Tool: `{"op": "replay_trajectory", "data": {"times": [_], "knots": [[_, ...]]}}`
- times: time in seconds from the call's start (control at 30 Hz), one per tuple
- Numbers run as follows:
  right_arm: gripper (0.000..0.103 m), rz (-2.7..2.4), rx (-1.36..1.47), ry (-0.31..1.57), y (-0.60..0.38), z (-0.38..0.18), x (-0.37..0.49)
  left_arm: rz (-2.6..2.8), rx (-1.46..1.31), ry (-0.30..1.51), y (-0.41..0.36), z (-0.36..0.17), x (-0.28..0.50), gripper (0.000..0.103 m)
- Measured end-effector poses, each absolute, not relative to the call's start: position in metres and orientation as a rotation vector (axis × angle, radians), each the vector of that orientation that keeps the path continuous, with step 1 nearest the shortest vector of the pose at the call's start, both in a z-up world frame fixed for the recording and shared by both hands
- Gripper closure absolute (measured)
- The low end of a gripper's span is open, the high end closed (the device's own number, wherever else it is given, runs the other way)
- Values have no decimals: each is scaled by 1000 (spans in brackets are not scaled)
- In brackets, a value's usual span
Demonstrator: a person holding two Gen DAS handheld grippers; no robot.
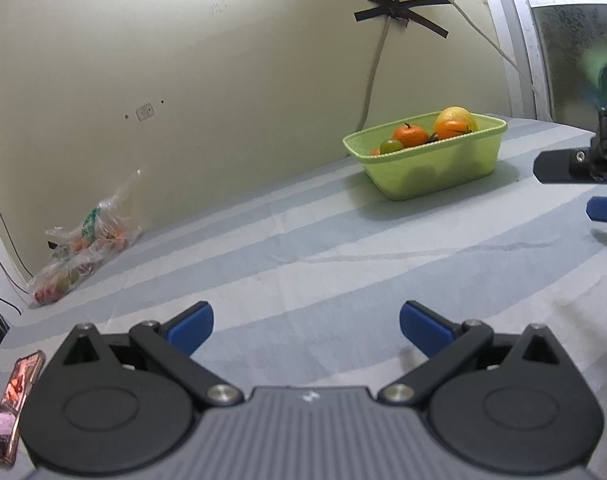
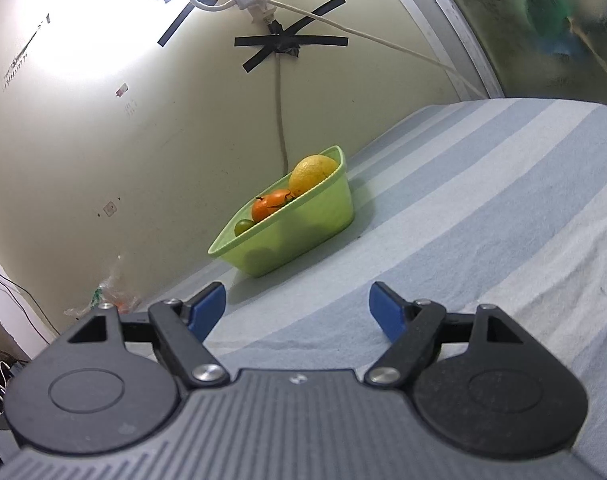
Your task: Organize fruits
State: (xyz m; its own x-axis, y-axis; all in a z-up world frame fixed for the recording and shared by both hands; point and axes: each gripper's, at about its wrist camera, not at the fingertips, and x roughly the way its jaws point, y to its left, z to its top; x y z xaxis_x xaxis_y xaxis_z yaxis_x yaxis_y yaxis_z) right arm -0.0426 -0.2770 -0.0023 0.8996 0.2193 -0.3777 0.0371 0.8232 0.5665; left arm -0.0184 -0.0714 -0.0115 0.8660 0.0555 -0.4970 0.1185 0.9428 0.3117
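A light green plastic basket (image 1: 431, 168) is sitting on the blue-and-white striped sheet (image 1: 303, 248) near the cream wall (image 1: 183, 80). Its long axis is running roughly along the wall, with one short end pointing toward the window frame (image 1: 519, 40). Inside, a yellow citrus fruit (image 1: 457, 116) is lying at the window end, two oranges (image 1: 410, 135) are sitting beside it, and a small green fruit (image 1: 391, 146) is resting at the other end.

The left gripper (image 1: 306, 322) is hanging released over bare sheet, holding nothing. The right gripper (image 2: 297, 306) is likewise standing spread, nothing between its blue pads (image 2: 387, 316).

Well to the left, a clear plastic bag of fruit (image 1: 83, 244) is leaning against the wall. A phone (image 1: 13, 404) is lying near the left gripper. Nothing is standing between either gripper and the basket.
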Motion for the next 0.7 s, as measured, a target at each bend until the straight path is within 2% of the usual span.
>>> {"op": "replay_trajectory", "data": {"times": [0.3,0.7], "knots": [[22,111,621,440,-281,-3,-43,10,366,495,-75,-7,-16,0],[21,119,635,437,-286,-4,-43,-12,353,549,-74,-5,-10,0]]}}
